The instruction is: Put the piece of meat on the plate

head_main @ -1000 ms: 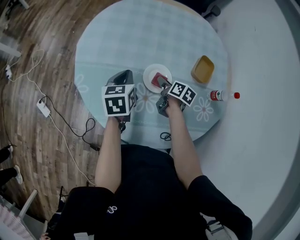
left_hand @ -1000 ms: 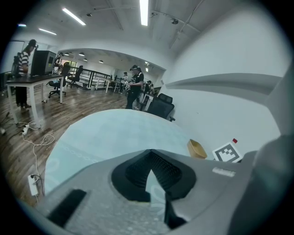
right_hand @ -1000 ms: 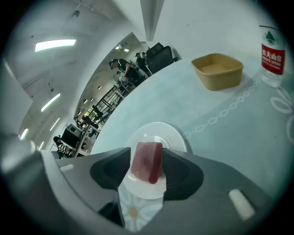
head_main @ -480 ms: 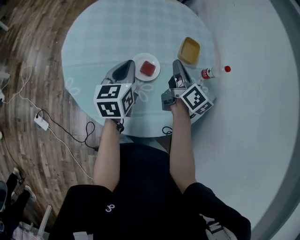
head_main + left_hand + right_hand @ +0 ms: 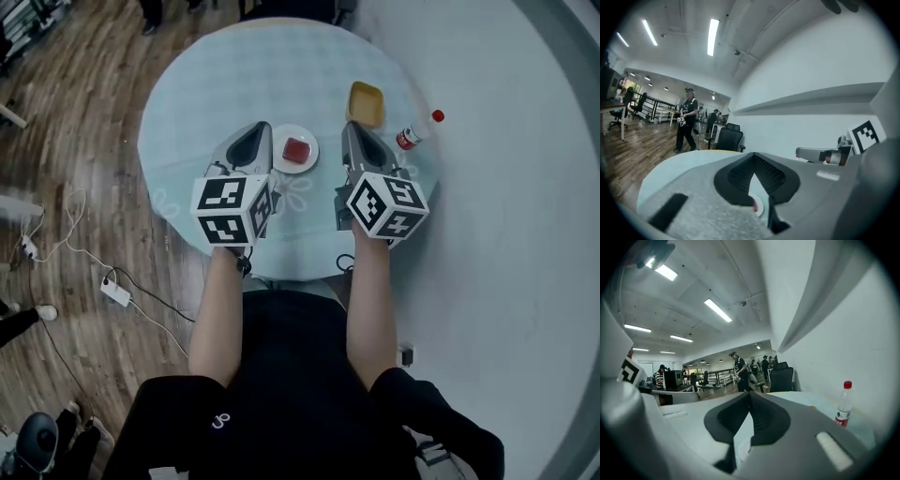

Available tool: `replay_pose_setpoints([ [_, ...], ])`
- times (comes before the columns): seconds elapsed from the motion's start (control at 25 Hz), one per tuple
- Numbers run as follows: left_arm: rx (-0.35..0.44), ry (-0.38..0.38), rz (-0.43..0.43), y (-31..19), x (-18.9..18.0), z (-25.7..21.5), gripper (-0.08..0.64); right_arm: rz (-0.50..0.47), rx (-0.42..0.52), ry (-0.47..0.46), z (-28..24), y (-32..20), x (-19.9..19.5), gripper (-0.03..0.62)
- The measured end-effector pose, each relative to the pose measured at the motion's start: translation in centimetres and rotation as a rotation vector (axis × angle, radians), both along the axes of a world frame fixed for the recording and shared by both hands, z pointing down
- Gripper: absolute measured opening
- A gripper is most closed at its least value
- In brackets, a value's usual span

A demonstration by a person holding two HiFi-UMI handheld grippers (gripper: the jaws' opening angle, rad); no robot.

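A red piece of meat (image 5: pixel 296 149) lies on the small white plate (image 5: pixel 283 136) on the round, pale blue table (image 5: pixel 234 75). My left gripper (image 5: pixel 258 127) hovers just left of the plate, shut and empty. My right gripper (image 5: pixel 348 127) hovers to the plate's right, also shut with nothing in it. Both are held up and nearly level. In the left gripper view the tips (image 5: pixel 753 155) meet, and a sliver of the plate (image 5: pixel 761 207) shows below them. In the right gripper view the tips (image 5: pixel 749 393) touch too.
A yellow bowl (image 5: pixel 365 103) sits beyond my right gripper, and a red-capped bottle (image 5: pixel 417 129) (image 5: pixel 843 405) stands at the table's right edge. Cables and a power strip (image 5: pixel 116 292) lie on the wooden floor at left. People and an office chair (image 5: pixel 728 139) stand beyond the table.
My right gripper left the meat on the plate, drew away to the right and shut. Both grippers rose and tilted up toward level.
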State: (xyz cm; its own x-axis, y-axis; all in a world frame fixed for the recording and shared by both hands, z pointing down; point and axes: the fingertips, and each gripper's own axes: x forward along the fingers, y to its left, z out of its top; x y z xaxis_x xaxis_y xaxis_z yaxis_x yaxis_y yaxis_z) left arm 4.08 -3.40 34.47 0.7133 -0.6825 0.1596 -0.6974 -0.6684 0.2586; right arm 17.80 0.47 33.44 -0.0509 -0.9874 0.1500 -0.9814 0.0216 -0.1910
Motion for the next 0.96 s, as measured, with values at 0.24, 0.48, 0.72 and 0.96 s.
replay_pose_setpoints([
  [0.24, 0.025, -0.065, 0.003, -1.2, 2.1, -3.1, -0.006, -0.026, 0.003, 0.086, -4.0, -1.9, 0.0, 0.005],
  [0.48, -0.006, -0.026, -0.013, -3.1, 1.8, -6.7, -0.006, -0.074, -0.023, 0.156, -7.9, -2.9, -1.6, 0.006],
  [0.72, -0.023, -0.025, 0.029, -1.7, 3.5, -4.8, -0.006, -0.067, -0.032, 0.174, -6.7, -0.9, -1.3, 0.006],
  [0.96, -0.007, -0.035, 0.058, 4.4, 3.0, 2.0, -0.006, -0.066, -0.006, 0.134, -0.2, 5.4, -2.7, 0.005],
])
